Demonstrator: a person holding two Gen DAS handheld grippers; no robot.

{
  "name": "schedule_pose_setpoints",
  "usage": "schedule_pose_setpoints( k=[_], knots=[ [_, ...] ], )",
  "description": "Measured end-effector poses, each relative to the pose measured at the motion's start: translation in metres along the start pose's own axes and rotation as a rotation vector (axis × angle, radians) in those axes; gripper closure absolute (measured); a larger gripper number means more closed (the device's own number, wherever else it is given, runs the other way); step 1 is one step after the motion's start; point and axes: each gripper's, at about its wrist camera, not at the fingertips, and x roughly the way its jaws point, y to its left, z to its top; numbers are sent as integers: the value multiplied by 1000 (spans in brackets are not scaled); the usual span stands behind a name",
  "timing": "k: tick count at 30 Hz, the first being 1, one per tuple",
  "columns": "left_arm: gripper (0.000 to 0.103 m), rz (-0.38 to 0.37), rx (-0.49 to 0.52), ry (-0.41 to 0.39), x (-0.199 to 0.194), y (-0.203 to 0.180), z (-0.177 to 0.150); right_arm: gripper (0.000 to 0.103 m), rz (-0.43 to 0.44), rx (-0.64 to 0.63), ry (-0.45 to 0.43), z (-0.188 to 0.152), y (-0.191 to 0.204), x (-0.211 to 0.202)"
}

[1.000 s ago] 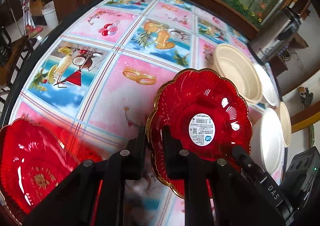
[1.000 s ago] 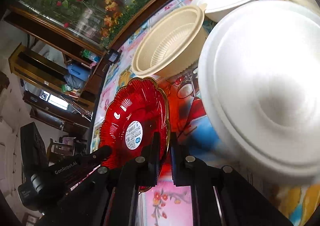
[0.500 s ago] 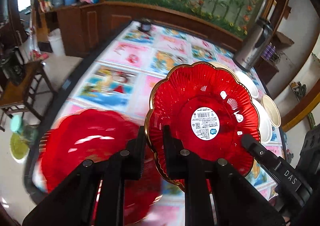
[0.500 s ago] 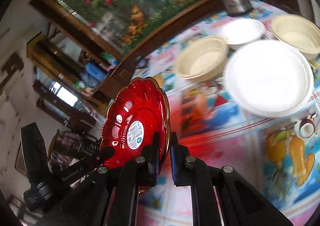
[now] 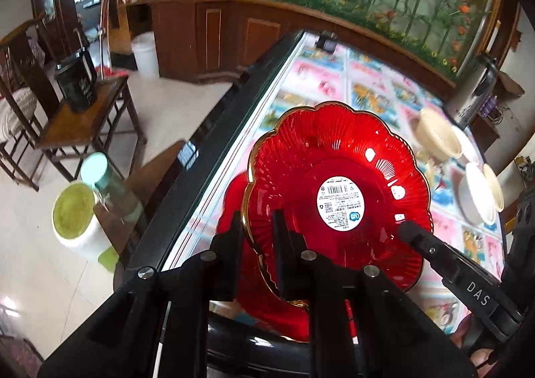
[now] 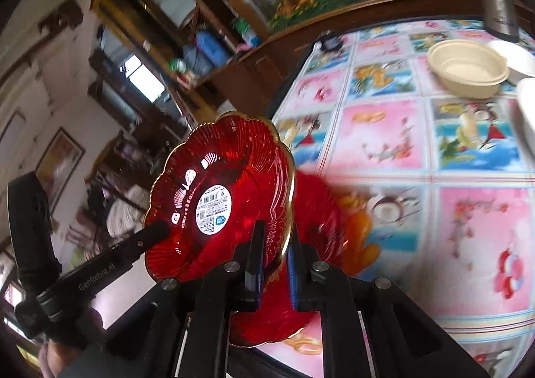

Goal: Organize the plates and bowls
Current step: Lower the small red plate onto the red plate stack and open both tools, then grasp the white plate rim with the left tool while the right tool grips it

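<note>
Carried away from the pale bowls (image 6: pixel 468 69), now small at the upper right, the red plate (image 5: pixel 337 197) hangs over a second red plate (image 6: pixel 321 207) near the table's (image 5: pixel 214 130) edge. Both my left gripper (image 5: pixel 257 254) and right gripper (image 6: pixel 274 261) are clamped on its rim. I judge stacking comes next.

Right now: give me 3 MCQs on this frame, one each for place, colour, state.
1. The second red plate lies: A) under the held red plate, at the table edge B) on the stool C) inside the beige bowl
2. Sticker colour: A) yellow B) white C) black
3. The held plate is: A) flat on the table B) gripped at its rim by the left gripper and right gripper C) broken

A: it peeks out underneath. B: round white label. B: both jaw pairs pinch its rim.
</note>
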Motion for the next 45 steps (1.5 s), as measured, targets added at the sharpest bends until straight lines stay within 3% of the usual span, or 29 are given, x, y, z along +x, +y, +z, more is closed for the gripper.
schedule_pose_setpoints(
  k=[7, 19, 24, 26, 28, 31, 33, 35, 37, 45],
  knots=[
    [88, 8, 11, 74, 25, 9, -8, 92, -79, -18, 100, -12, 0, 34],
    [84, 41, 86, 108, 32, 2, -11, 89, -153, -62, 150, -15, 3, 47],
    [80, 123, 106, 39, 10, 4, -5, 80, -204, -110, 133, -14, 10, 42],
    [72, 152, 101, -11, -3, 7, -2, 69, -178, -110, 133, -12, 10, 37],
    [52, 153, 80, -64, -17, 10, 0, 60, -166, -115, 114, -8, 12, 30],
    [39, 101, 41, -140, -37, 12, 1, 59, -149, -165, 51, -2, 15, 8],
    [37, 62, 31, -160, -44, 7, 1, 58, -67, -132, -78, 5, 5, -22],
    [37, 30, 55, -161, -45, -5, -1, 38, -56, -91, -178, 10, -11, -45],
    [37, 15, 89, -155, -43, -19, -3, 34, -71, -45, -274, 11, -31, -66],
    [37, -104, 268, -74, -32, -105, -26, 34, -148, -3, -270, -19, -100, -92]
  ],
)
